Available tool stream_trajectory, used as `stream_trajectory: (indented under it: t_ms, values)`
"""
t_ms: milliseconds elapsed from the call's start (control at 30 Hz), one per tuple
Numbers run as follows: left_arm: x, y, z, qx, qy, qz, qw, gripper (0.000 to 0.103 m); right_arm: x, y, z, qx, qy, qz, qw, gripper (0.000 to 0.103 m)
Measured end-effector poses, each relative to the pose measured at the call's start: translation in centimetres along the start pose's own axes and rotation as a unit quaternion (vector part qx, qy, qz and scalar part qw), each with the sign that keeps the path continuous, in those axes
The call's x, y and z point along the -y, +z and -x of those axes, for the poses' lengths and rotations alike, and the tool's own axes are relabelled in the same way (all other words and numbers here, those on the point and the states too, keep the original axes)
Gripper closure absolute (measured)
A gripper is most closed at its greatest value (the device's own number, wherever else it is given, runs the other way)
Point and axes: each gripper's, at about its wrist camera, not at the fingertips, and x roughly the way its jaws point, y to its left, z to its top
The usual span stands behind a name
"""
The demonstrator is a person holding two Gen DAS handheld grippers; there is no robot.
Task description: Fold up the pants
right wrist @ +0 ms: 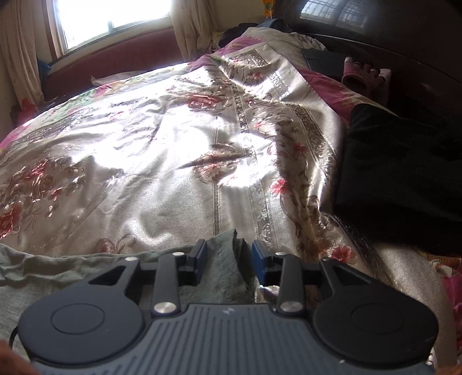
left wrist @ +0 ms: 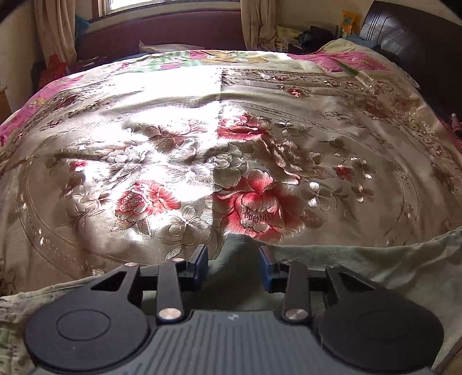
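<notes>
Along the near edge of the bed, in the left wrist view, the pants (left wrist: 346,268) are lying as a grey-green strip, their lower part hiding under the left gripper (left wrist: 233,261). Its jaws are standing apart, a raised fold of cloth sitting between them; contact is hard to judge. Sunlight is washing out the middle of the floral bedspread (left wrist: 173,138).

From the right wrist, the right gripper (right wrist: 228,259) is likewise holding its jaws apart around a bunched end of the pants (right wrist: 222,268). A dark garment (right wrist: 398,173) is lying at the bed's right edge, its details lost in shadow. The window (right wrist: 109,17) is glaring white.
</notes>
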Motion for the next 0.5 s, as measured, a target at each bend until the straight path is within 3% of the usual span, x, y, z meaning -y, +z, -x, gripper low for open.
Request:
stream_trajectory:
  t_ms: [100, 267, 500]
  values:
    - [1.0, -0.6, 2.5, -0.005, 0.002, 0.015, 0.9999, 0.039, 0.2, 0.0, 2.3, 0.002, 0.009, -0.008, 1.0, 0.052]
    - [3.1, -2.1, 6.1, -0.006, 0.008, 0.019, 0.9998, 0.019, 0.2, -1.2, 5.3, 0.014, 0.028, -0.021, 0.999, 0.033]
    - [4.9, -4.7, 9.8, -0.006, 0.003, 0.048, 0.9988, 0.005, -0.2, -3.9, 7.7, 0.008, 0.044, -0.03, 0.999, 0.024]
